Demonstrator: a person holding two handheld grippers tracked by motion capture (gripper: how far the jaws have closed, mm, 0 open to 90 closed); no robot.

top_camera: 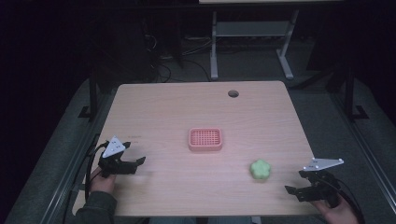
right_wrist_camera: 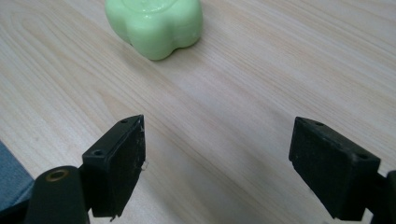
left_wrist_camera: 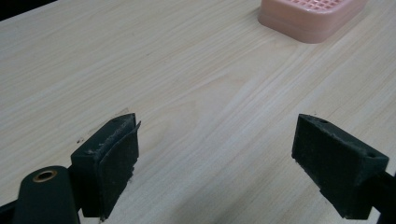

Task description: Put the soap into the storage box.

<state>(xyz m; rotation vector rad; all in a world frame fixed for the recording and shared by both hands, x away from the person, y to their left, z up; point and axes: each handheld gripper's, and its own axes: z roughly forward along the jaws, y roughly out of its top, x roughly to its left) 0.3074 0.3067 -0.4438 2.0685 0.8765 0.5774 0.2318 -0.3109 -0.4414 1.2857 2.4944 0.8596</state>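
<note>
A pink slotted soap dish sits at the middle of the wooden table. A green flower-shaped soap lies to its right, nearer the front edge. My left gripper rests near the front left, open and holding nothing; the pink dish lies ahead of it to the right. My right gripper is at the front right corner, open with nothing between its jaws. Just ahead of it and slightly to the left lies the green soap.
A round cable hole is near the table's far edge. Behind the table stand the legs of another desk and some floor cables. The table's front edge runs close below the right gripper.
</note>
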